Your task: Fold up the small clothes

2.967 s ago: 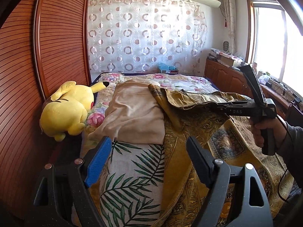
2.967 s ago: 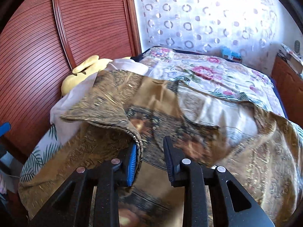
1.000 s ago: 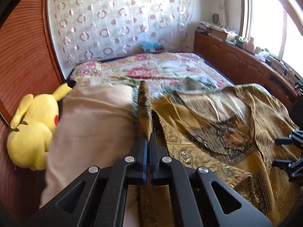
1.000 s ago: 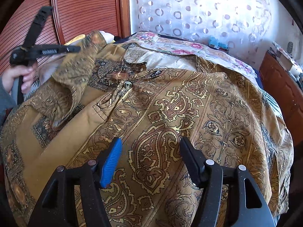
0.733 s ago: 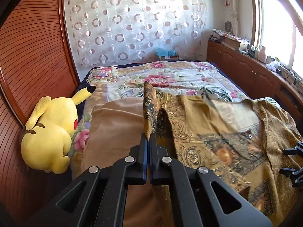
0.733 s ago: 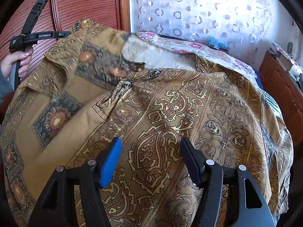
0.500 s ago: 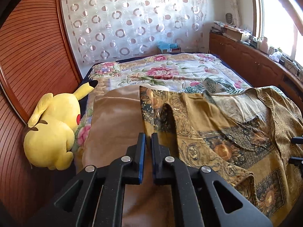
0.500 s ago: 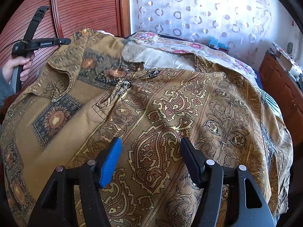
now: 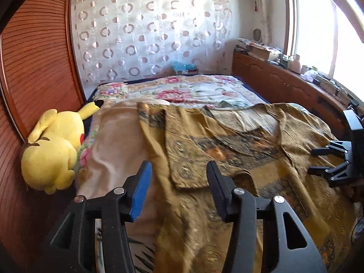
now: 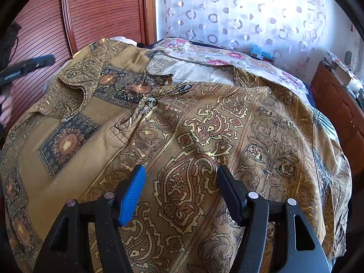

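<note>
Left tool (image 9: 177,188) has just been opening its jaws: a second ago it was clenched on the shirt sleeve edge, now it is released with nothing pinched, and the sleeve (image 9: 188,157) has dropped flat across the shirt body. Right tool (image 10: 179,191) unchanged, jaws apart, hovering over the paisley front, grasping nothing.

Gold patterned shirt (image 10: 204,132) lies spread face up on the bed (image 9: 182,91), collar toward the far side, left sleeve folded inward near the button (image 10: 150,101).

Step in hand, as I judge it: finish the sleeve fold, then do the other side. To do it well, pinch the outer seam, not loose middle cloth, carry it low so the fold line stays straight, and smooth before letting go.

Edges and room: shirt's right side drapes toward the bed edge by the wooden cabinet (image 9: 284,84), so cloth may slide off there. Beige cloth (image 9: 118,136) and yellow plush toy (image 9: 54,150) crowd the left. Far half of the bed is open for the next fold.
</note>
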The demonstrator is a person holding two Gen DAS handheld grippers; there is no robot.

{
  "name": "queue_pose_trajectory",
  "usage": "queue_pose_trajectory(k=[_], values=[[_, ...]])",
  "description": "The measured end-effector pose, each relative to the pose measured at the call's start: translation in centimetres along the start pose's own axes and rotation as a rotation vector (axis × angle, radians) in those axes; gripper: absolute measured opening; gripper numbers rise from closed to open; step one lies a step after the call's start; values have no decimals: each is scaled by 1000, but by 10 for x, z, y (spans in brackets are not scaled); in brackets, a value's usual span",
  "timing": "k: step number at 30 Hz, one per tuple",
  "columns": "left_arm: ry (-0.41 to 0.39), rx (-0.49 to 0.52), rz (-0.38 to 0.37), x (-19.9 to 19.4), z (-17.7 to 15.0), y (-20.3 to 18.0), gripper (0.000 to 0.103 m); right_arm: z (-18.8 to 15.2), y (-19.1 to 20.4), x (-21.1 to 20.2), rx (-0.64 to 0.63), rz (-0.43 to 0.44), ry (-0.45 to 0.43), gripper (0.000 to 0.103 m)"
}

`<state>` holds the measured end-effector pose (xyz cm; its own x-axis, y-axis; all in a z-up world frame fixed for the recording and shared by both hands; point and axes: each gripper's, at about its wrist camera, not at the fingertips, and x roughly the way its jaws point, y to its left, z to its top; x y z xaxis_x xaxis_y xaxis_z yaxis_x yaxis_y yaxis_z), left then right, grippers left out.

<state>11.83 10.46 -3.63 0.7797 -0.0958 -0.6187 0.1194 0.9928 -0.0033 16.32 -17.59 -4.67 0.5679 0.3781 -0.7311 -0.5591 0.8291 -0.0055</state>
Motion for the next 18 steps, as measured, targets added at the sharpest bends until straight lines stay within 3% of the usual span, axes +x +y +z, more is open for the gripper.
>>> queue_pose_trajectory(k=[4, 12, 18], values=[[32, -7, -15, 7, -8, -12, 42, 0, 0, 0, -1, 0, 0, 68], [135, -40, 3, 36, -24, -18, 41, 0, -1, 0, -5, 0, -1, 68], [150, -160, -88, 48, -20, -5, 41, 0, -1, 0, -7, 1, -2, 68]])
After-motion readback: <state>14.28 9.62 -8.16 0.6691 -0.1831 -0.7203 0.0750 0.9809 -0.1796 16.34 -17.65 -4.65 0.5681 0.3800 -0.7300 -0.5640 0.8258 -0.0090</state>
